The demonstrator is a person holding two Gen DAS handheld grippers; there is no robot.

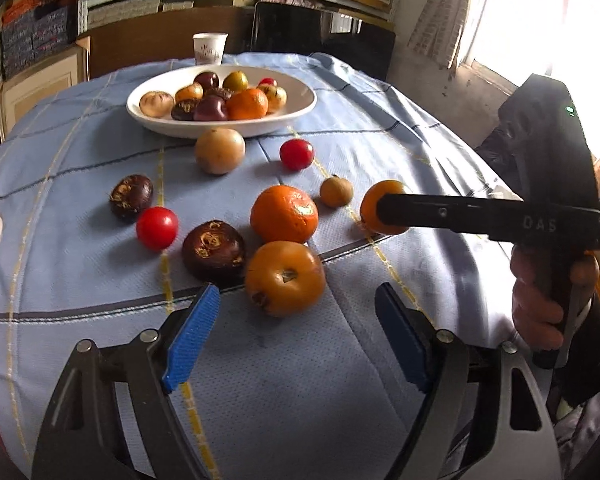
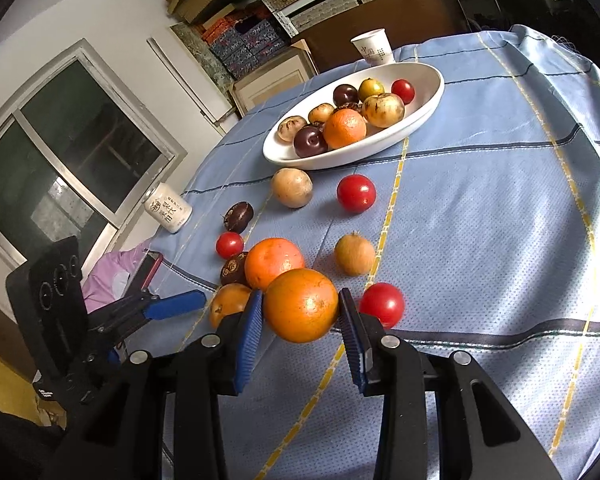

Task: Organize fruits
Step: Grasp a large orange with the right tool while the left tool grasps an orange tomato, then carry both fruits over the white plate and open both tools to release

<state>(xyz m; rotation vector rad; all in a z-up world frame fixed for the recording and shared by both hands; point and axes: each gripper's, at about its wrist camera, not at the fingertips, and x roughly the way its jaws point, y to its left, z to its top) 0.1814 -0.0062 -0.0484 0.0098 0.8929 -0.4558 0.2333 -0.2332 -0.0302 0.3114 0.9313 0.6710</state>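
My right gripper point(image 2: 300, 300) is shut on an orange point(image 2: 302, 306), held just above the blue tablecloth. From the left wrist it shows side-on point(image 1: 384, 210) with that orange point(image 1: 370, 208) in it. My left gripper point(image 1: 296, 292) stands open around a persimmon-like orange fruit point(image 1: 286, 278), its pads point(image 1: 196, 332) clear of it. A white oval bowl point(image 1: 300, 96) at the back holds several fruits. Loose on the cloth lie another orange point(image 1: 284, 214), two dark fruits point(image 1: 214, 250), red tomatoes point(image 1: 157, 228) and tan fruits point(image 1: 220, 151).
A paper cup point(image 1: 210, 48) stands behind the bowl. A white can point(image 2: 168, 207) sits at the table's left edge, with a red-cased phone point(image 2: 150, 270) near it. One more red tomato point(image 2: 382, 305) lies right beside my right gripper's finger. Shelves line the back wall.
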